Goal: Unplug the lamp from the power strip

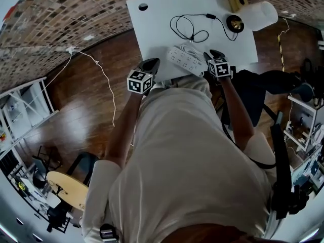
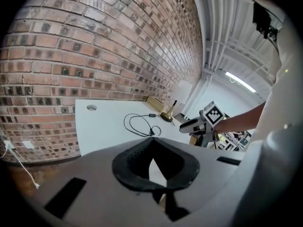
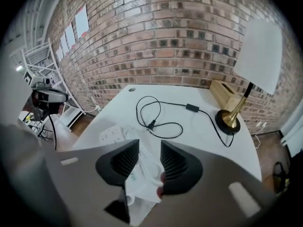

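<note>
The lamp (image 3: pixel 258 51) is seen standing at the far right of the white table (image 1: pixel 152 24), its brass base set on the tabletop just beside a brick wall (image 3: pixel 180 37). Its black cord (image 1: pixel 182 24) is laid in loose loops across the middle of the table, and its plug (image 3: pixel 150 125) is seen lying free on the bare surface, apart from the power strip (image 1: pixel 185 59). The strip is placed near the table's front edge, with its own white cable (image 3: pixel 142 174) bunched at its right end.

The right gripper (image 3: pixel 149 148) is held tilted down over that right end. Its jaws are spread wide. The white cable is seen below, in the gap between them, but is not pressed by either pad. The plug is found ahead of these jaws, further in on the table and just past the strip.

The left gripper (image 2: pixel 152 143) is held at the front edge, left of the strip and clear of it. Its jaws are brought together at the tips, and nothing is pinched between them. From there, the plug and cord are seen well ahead on the tabletop, with the lamp beyond them.
</note>
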`<act>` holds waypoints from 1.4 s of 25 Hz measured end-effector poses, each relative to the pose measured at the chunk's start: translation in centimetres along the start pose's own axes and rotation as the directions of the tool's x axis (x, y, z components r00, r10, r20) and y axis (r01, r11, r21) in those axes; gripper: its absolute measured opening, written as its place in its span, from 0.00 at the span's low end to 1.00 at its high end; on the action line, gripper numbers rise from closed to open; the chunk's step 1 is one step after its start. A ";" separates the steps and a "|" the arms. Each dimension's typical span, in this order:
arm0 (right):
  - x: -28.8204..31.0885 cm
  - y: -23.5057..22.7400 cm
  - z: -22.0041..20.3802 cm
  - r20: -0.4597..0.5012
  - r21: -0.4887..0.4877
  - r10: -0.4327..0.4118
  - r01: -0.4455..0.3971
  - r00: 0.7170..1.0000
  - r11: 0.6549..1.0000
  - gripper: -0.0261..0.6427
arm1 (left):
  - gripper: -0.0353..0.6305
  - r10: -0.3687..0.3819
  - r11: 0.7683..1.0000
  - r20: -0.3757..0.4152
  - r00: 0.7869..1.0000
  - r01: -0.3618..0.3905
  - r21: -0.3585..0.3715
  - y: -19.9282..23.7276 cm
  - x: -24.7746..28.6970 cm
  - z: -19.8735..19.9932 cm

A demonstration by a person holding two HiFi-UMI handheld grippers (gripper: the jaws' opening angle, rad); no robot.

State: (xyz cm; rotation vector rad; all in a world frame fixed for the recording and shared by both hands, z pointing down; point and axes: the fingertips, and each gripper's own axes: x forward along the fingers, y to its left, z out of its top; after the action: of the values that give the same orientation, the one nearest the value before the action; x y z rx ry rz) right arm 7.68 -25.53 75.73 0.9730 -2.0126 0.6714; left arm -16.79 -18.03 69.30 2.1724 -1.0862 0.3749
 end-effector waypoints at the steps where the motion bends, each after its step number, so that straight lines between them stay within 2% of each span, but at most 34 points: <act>1: -0.8 0.5 0.0 0.019 0.007 0.001 -0.001 1.000 1.000 0.25 | 0.06 -0.011 1.000 0.023 1.000 0.011 -0.004 -0.2 -0.1 0.6; 5: -3.7 2.5 0.4 0.100 0.004 -0.001 0.001 0.995 1.000 0.25 | 0.06 -0.049 0.999 0.090 0.995 0.049 -0.007 -1.3 -0.6 2.8; 10: -5.9 4.4 2.3 0.187 -0.035 0.020 -0.013 0.982 0.999 0.25 | 0.06 -0.060 0.998 0.116 0.991 0.056 0.037 -2.6 -1.1 3.9; 15: -7.2 4.7 3.6 0.235 -0.080 0.055 -0.037 0.970 0.996 0.25 | 0.06 -0.034 0.998 0.121 0.992 0.028 0.056 -4.2 -1.4 3.7; 21: -10.4 5.0 4.4 0.275 -0.118 0.109 -0.079 0.955 0.990 0.25 | 0.06 0.023 1.000 0.159 0.987 -0.022 -0.004 -7.4 -2.2 3.7; 28: -13.8 6.1 1.4 0.296 -0.139 0.170 -0.134 0.940 0.981 0.25 | 0.06 0.043 0.999 0.154 0.987 -0.043 0.002 -12.7 -2.0 2.0; 35: -17.0 4.8 -2.8 0.307 -0.147 0.180 -0.141 0.934 0.979 0.25 | 0.06 0.067 0.998 0.187 0.980 -0.066 -0.013 -17.7 -3.0 -0.6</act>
State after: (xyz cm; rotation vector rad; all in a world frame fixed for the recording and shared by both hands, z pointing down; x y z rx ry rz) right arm 11.71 -13.98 62.65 0.8942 -2.4097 0.4912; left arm -4.64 -8.22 60.45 2.2037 -1.2635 0.1986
